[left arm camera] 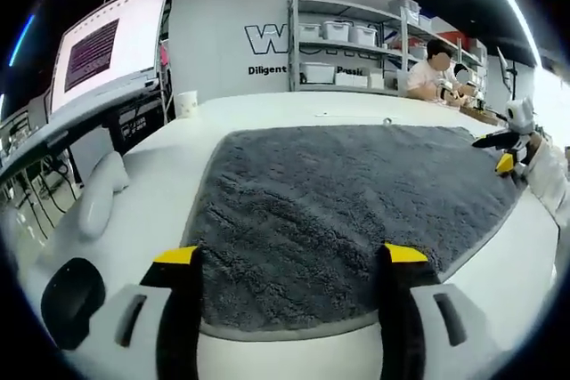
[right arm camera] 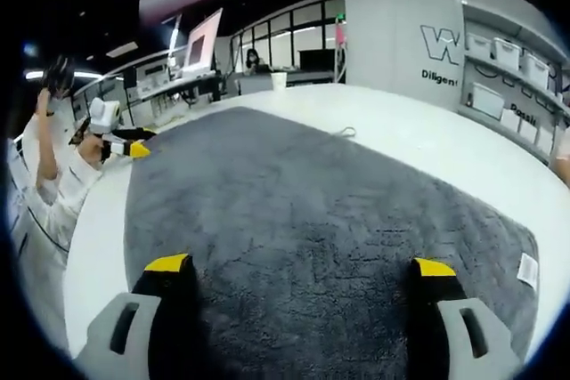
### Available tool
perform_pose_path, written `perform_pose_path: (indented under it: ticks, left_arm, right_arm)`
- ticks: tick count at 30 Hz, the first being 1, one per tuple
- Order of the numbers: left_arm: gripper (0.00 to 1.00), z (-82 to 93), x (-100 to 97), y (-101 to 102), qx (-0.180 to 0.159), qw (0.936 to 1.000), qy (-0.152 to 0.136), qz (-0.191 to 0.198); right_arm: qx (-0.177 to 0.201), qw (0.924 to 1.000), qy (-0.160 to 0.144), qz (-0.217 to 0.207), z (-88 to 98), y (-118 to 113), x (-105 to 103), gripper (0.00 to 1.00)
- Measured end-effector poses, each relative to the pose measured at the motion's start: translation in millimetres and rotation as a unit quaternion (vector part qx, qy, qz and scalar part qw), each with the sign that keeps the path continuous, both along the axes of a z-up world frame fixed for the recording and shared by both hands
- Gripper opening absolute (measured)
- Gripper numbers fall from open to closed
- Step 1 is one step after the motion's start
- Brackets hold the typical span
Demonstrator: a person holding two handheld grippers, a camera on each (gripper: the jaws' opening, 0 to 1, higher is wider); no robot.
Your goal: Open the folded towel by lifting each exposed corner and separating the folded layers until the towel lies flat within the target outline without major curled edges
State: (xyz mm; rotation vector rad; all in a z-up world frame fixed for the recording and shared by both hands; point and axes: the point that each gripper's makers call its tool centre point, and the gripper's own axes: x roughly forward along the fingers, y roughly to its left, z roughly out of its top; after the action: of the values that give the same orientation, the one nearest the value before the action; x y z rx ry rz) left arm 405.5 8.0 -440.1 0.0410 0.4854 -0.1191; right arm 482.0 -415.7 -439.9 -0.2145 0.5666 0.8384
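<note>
In the left gripper view the dark grey fluffy terry towel (left arm camera: 356,211) lies spread across the white tabletop (left arm camera: 169,175), filling the centre and right of the frame, its near edge running along the bottom between the jaws. The left gripper (left arm camera: 291,255) stands with its black, yellow-tipped jaws wide apart and nothing between them, the tips just over that near edge. At the far right of this frame the right gripper (left arm camera: 506,153) shows small, at the towel's far side. In the right gripper view the towel (right arm camera: 321,229) covers most of the frame, with a small white label (right arm camera: 528,270) at its right edge. The right gripper (right arm camera: 301,265) is likewise spread wide over the pile, holding nothing. A white paper cup (left arm camera: 186,103) stands at upper left of the left gripper view.
</note>
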Motion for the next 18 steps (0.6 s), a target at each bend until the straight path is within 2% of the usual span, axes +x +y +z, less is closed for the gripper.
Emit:
perform_pose_path:
  ticks: [13, 18]
  left_arm:
    - [0.80, -0.2, -3.4, 3, 0.001, 1.0000, 0.004, -0.007]
    - [0.80, 0.1, -3.6, 3, 0.000, 1.0000, -0.003, -0.006]
  right_arm:
    - [-0.001, 1.0000, -0.002, 0.001, 1.7, 0, -3, 1.00]
    - [0.011, 0.9997, -0.022, 0.003, 15.8, 11, -12, 0.99]
